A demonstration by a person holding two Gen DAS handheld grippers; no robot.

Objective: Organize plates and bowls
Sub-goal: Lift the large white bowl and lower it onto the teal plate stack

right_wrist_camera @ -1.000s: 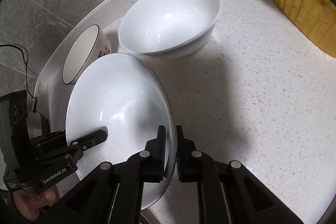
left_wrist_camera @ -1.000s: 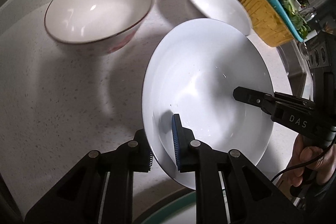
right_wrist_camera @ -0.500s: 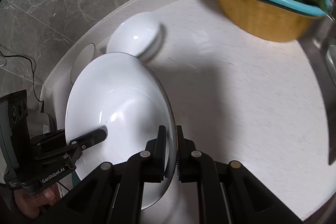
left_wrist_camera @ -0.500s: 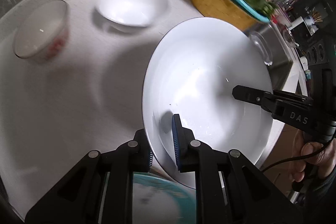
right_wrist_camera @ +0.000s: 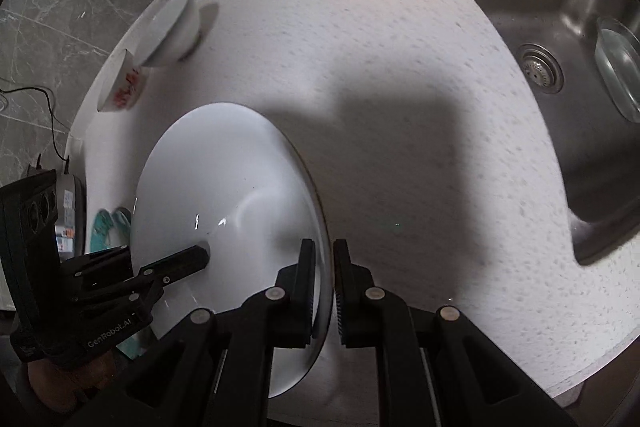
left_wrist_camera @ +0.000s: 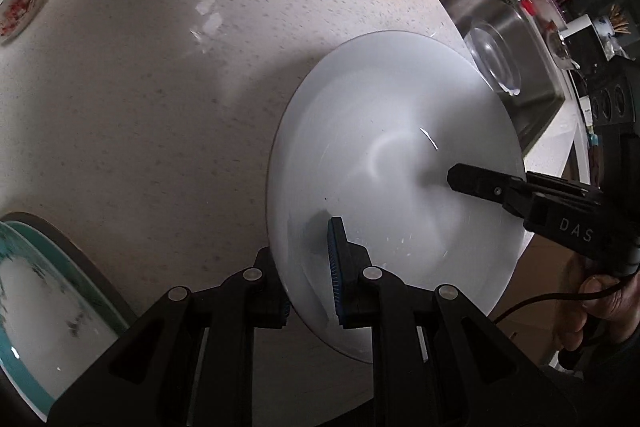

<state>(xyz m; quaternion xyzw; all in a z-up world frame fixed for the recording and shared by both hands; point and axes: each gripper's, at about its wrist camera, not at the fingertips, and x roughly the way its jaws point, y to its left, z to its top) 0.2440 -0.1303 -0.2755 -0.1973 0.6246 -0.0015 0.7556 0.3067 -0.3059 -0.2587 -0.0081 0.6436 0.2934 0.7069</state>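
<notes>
Both claws, left claw [left_wrist_camera: 308, 279] and right claw [right_wrist_camera: 323, 287], clamp opposite rims of the white plate [left_wrist_camera: 392, 163] above the desk [left_wrist_camera: 140, 115]. Advice: keep it level, lower onto the teal plate [left_wrist_camera: 36, 311] left of it.

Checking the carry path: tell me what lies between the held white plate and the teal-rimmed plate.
Only bare speckled countertop separates the white plate from the teal-rimmed plate, as the left wrist view shows.
</notes>
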